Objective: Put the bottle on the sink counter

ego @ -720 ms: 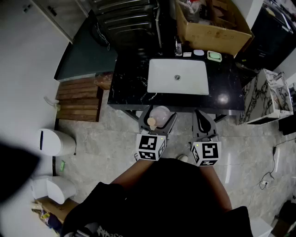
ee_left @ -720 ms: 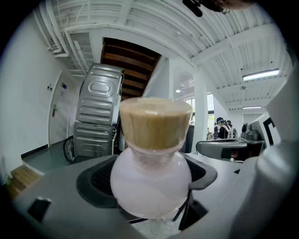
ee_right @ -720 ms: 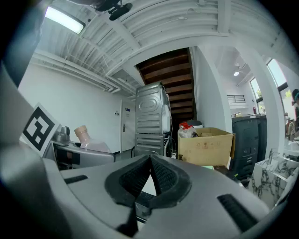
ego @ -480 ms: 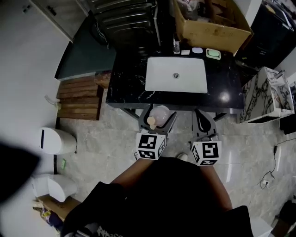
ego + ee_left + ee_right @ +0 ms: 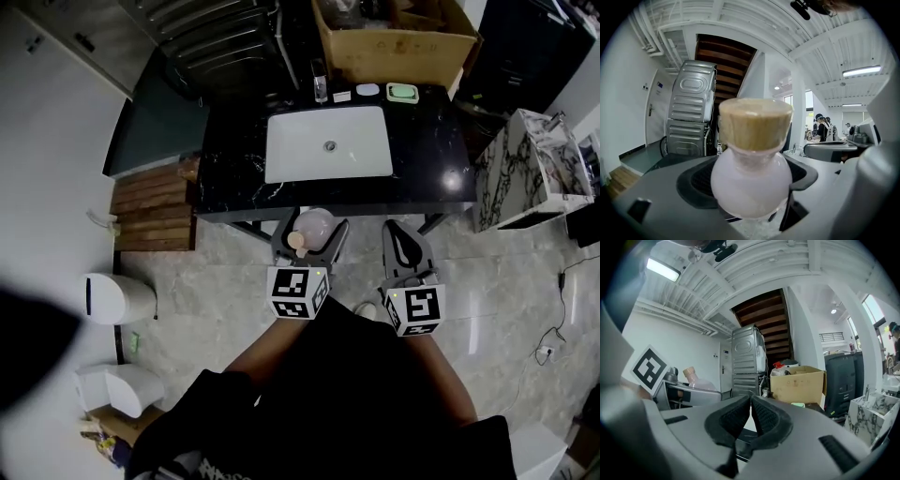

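The left tongs (image 5: 310,234) stand wide and grasp the bottle (image 5: 751,183) around its round, pale body, with the cork (image 5: 754,124) uppermost; the pads press on both flanks of the bulb. The right tongs (image 5: 751,404) are clenched on nothing and held level beside them. The bottle hangs in the air just short of the near edge of the black tabletop (image 5: 234,178), over the floor and not yet over the stone. By my reading the carry is the step in hand, with the set-down still to come. The white basin (image 5: 328,142) fills the middle of the tabletop, and a box (image 5: 394,42) and a soap dish (image 5: 402,92) crowd the far side. The bare stretch left of the basin looks the likeliest landing place. The next move probably calls for bringing the left tongs forward over the edge and lowering the bottle until its base sits flat on the stone. Only then should the grip be released. I cannot see the base, so a rounded body like this may wobble or roll if let go early.
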Motion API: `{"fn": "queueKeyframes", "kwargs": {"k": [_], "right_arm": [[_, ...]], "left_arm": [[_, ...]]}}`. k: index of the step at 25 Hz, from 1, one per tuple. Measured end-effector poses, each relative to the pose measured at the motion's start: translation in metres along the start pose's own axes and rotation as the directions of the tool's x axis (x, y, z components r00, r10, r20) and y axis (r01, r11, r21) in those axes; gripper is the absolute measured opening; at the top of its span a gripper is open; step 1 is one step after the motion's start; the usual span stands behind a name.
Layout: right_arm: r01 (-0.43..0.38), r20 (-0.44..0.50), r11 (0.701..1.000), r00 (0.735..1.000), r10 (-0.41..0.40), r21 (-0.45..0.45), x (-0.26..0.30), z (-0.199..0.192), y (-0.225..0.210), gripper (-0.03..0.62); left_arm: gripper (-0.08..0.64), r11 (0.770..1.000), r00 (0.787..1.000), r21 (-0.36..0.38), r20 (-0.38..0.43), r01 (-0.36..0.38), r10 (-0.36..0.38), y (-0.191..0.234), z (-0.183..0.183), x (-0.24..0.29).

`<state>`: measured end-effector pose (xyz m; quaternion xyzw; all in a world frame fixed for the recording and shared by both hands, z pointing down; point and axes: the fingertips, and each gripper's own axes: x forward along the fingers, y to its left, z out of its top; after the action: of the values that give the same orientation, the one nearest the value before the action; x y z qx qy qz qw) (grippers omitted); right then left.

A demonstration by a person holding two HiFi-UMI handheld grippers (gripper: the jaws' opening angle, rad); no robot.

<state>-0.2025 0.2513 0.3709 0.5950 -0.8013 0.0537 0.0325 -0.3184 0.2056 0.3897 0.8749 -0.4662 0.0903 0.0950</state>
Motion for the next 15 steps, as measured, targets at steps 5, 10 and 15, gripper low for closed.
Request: {"fn": "queueKeyframes", "kwargs": {"k": [5,10,15], "right_arm": [[0.038,-0.003,0.999,0.999,-0.038,0.027,-0.017,-0.009,-0.031,0.040],[0.082,-0.006,0.995,0.997,-0.082,0.049,-0.022,-0.014,-0.058,0.038],[0.127,-0.029,0.991,0.992,-0.126,0.049,-0.012,-0.022,-0.092,0.040]], "left_arm": [[0.420,0.999,1.000,0.022,-0.009,0.026,-0.026,-0.030,0.001,0.022],[0.420,0.996,0.997,0.053,-0.023,0.073,-0.072,-0.053,0.003,0.047],[0.420,0.991,0.992,0.055,-0.046,0.121,-0.119,-0.069,-0.003,0.088]]}}
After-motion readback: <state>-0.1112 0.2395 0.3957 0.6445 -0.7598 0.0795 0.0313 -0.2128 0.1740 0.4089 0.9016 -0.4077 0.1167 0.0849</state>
